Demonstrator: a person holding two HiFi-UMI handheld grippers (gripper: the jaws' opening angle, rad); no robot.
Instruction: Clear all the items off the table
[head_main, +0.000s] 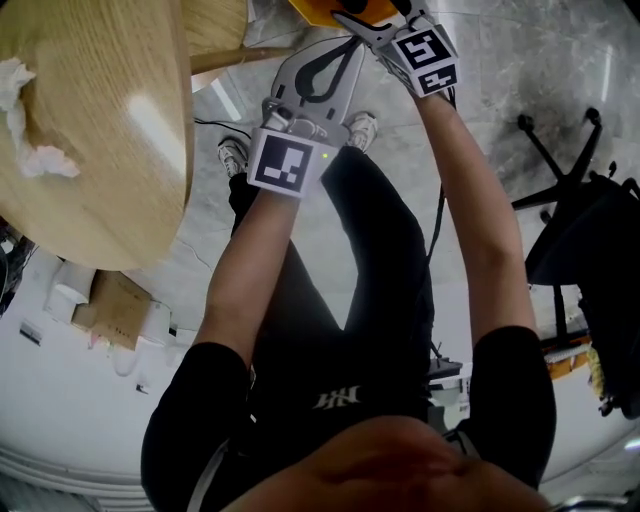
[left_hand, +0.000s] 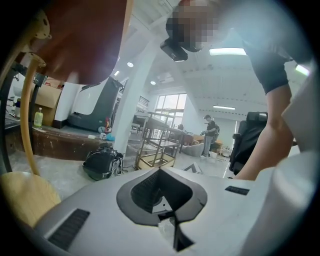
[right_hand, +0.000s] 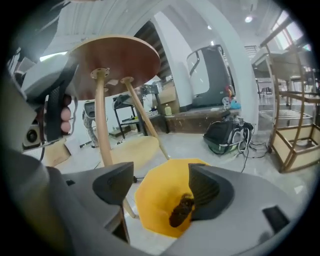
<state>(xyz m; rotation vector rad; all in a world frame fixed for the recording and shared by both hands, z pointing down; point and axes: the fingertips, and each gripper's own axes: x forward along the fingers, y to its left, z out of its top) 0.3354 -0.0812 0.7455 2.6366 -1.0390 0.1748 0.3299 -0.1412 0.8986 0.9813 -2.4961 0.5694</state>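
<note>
A round wooden table (head_main: 100, 130) at the left of the head view carries crumpled white tissues (head_main: 20, 110) near its edge. My left gripper (head_main: 345, 50) points away from me beside the table, its jaws shut (left_hand: 161, 175) with nothing clearly held. Further out, my right gripper (head_main: 365, 25) hangs over a yellow bin (head_main: 335, 10). In the right gripper view its jaws (right_hand: 162, 185) stand open above the yellow bin (right_hand: 155, 200). A dark brown lump (right_hand: 181, 211) lies in the bin below the right jaw, and no pad presses on it.
A black office chair (head_main: 580, 230) stands at the right, cardboard boxes (head_main: 115, 305) under the table's near side. Ahead are the table's wooden legs (right_hand: 102, 125), a wooden seat (right_hand: 132, 152), a black bag (right_hand: 225, 137) and a metal shelf cart (right_hand: 295, 135).
</note>
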